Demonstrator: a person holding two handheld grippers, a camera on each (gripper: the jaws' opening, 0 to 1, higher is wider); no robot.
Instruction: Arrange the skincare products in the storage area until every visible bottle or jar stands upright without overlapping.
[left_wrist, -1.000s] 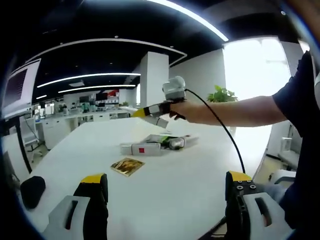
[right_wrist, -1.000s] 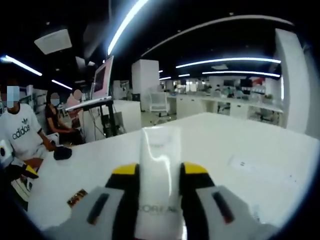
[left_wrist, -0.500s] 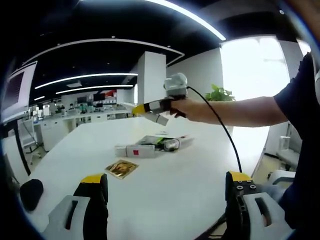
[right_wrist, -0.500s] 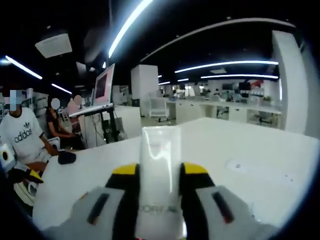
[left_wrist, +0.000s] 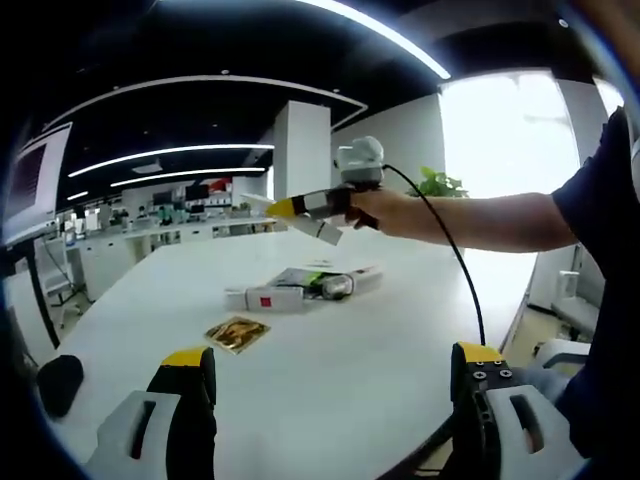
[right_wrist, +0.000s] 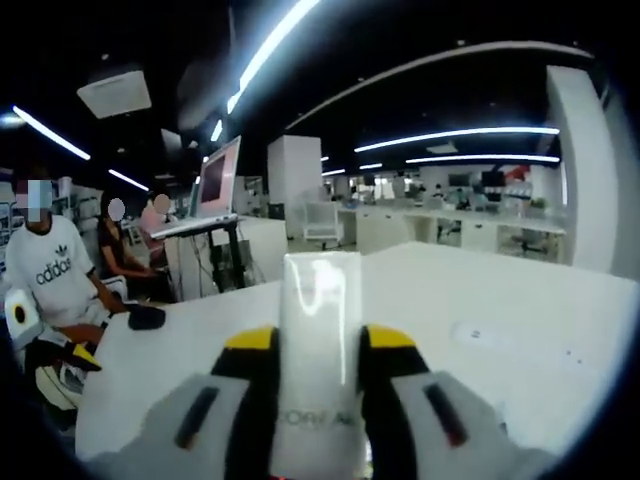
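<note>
Right gripper (right_wrist: 318, 345) clamps white tube (right_wrist: 319, 330); left gripper view adds boxes (left_wrist: 300, 290).

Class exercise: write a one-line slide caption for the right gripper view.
Right gripper clamps a white tube above a white table in an open-plan office.

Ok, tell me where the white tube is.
Right gripper view: the white tube is clamped in the right claw, held above the white table.

Bright window glare, fisheye-warped edges
</note>
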